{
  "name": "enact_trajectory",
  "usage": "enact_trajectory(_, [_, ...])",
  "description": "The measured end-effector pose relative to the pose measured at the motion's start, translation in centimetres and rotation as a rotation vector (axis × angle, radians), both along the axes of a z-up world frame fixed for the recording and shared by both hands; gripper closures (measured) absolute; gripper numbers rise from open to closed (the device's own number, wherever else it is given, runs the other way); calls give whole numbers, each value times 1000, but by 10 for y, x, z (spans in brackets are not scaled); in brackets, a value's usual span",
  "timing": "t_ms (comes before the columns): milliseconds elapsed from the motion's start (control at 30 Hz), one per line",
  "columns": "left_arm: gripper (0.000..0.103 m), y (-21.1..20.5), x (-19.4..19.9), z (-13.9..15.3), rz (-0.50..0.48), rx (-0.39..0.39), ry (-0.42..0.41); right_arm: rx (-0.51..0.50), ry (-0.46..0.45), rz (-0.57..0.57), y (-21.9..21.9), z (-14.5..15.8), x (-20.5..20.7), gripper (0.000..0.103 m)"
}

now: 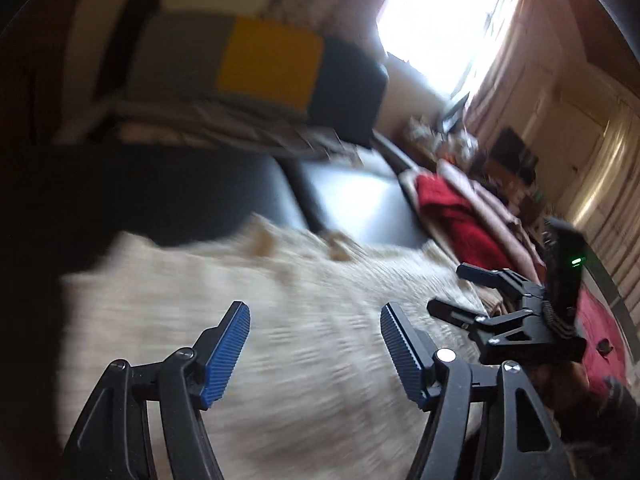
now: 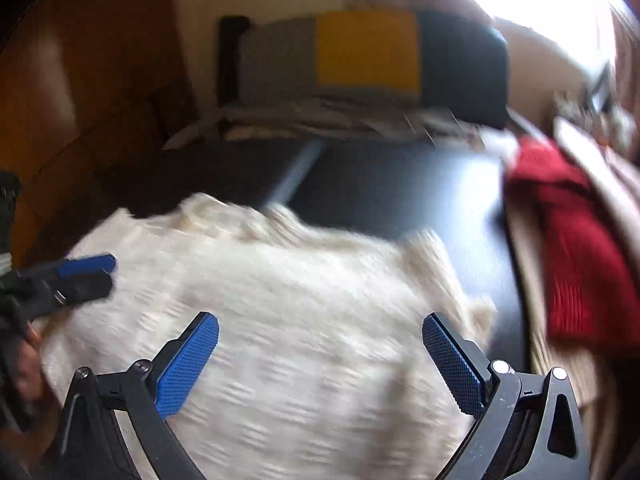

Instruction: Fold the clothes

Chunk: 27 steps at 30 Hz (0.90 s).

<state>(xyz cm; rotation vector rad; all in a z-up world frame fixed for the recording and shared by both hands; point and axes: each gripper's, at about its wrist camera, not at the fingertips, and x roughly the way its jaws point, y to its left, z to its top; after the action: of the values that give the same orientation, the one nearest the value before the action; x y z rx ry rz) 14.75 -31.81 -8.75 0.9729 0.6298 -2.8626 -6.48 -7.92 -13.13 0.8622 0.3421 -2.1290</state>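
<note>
On the dark, smooth table (image 2: 400,208) in front of you lies the cream, ribbed knit garment (image 2: 280,320), spread across the near half of the surface with its far edge bunched and uneven; the motion blur hides finer detail of its weave and which part of the garment faces up. Your left gripper (image 1: 316,356) hangs just above the knit with its blue ribbed pads (image 1: 226,356) set wide apart and nothing between them. From the right wrist view that same tool appears at the left edge of the garment, where its fingers look nearly in line, so only the left wrist view tells you its spread. Your right gripper (image 2: 320,364) hovers over the near middle of the cream knit, its blue textured pads (image 2: 188,364) also wide apart and empty; in the left wrist view you see it on the right, above the garment's right edge, its black fingers splayed. To the right of the table, a red knitted cloth (image 2: 576,248) lies on top of beige fabric (image 1: 492,216), well apart from the cream garment. At the far end of the table a pile of papers or flat cloth (image 2: 320,120) sits blurred, and behind it stands a block of grey, yellow and dark teal panels (image 2: 368,52). A bright window (image 1: 436,16) glares at the far right, with pale curtains (image 1: 520,60) beside it.
</note>
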Motion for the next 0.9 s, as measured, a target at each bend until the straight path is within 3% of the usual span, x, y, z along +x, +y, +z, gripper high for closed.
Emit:
enact_trajectory(100, [34,-53,48,-3,45,77,-29,59,25,120,-37,3,19,0])
enact_trajectory(233, [34,-92,96,-33,47,211,-119,82,-67,205,-69,-20,24,0])
enact_trajectory(367, [35,-88,112,-61,-74,333,-152,33,-78,213,-65,-34,18,0])
enact_trajectory(600, [41,-75,104,-84,-207,464,-145,-51,-123,227,-46,-32,11,0])
enact_trajectory(667, [51,-75,100,-87,-221,490,-151,-50,-121,228,-46,-32,11,0])
enact_trajectory(767, [76,-73,96,-78,-224,430,-167,-60,-127,230,-49,-34,10,0])
enact_trajectory(833, [82,-72,94,-72,-226,390,-177,-67,-135,230,-49,-34,9,0])
enact_trajectory(867, [93,-71,92,-69,-227,370,-182,-68,-137,229,-49,-34,8,0])
enact_trajectory(900, [96,-69,90,-76,-211,331,-240,-65,-134,228,-49,-34,8,0])
